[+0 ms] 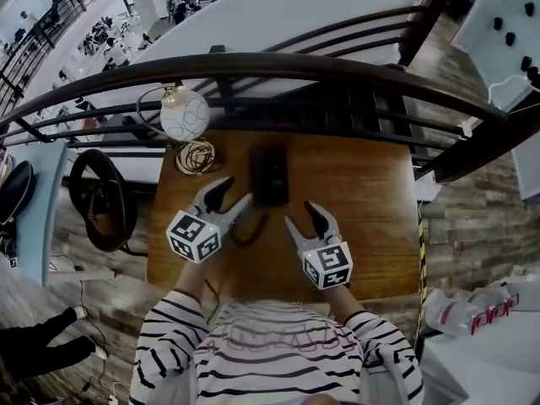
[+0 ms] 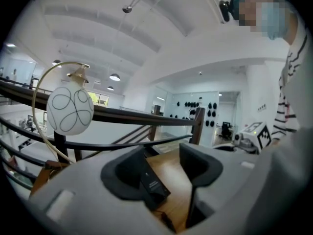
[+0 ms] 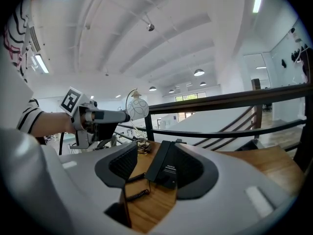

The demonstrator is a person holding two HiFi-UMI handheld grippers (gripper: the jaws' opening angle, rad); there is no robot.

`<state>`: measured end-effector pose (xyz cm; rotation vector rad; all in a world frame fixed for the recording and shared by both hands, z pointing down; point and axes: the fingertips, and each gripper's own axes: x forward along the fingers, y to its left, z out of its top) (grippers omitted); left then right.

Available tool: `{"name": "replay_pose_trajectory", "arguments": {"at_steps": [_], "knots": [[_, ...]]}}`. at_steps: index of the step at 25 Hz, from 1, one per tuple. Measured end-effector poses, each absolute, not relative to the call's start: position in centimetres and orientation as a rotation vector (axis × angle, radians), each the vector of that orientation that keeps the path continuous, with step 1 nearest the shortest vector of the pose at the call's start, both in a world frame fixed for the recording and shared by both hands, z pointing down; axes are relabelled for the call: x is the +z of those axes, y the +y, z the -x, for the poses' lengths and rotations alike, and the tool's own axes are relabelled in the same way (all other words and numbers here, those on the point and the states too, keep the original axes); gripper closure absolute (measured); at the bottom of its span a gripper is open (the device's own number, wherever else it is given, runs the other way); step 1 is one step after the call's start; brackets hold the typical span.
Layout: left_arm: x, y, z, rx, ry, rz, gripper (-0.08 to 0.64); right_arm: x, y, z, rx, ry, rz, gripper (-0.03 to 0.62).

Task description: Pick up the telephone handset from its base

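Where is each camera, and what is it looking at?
Head view: on the head, looking down at black telephone, wooden table; striped shirt, left gripper, right gripper show.
Left gripper view: rides left gripper, faces telephone past open jaws; striped sleeve shows.
Right gripper view: likewise, seeing the left gripper.
All share the telephone.

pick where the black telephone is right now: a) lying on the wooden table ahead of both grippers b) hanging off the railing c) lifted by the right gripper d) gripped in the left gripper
a: the telephone lies flat on the table, ahead of the left gripper and right gripper, whose fingers stand apart, closed on nothing.
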<state>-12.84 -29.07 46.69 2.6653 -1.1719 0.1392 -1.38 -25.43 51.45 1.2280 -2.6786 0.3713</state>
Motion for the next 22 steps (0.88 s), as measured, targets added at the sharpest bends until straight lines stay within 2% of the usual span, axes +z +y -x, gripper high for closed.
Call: {"name": "replay_pose_trajectory", "arguments": {"at_steps": [22], "knots": [[61.9,-41.5,13.7,0.195,-1.042,-2.406,0.333,62.9,-37.3,4.9,0.265,-2.476,-1.126,0.379]]}}
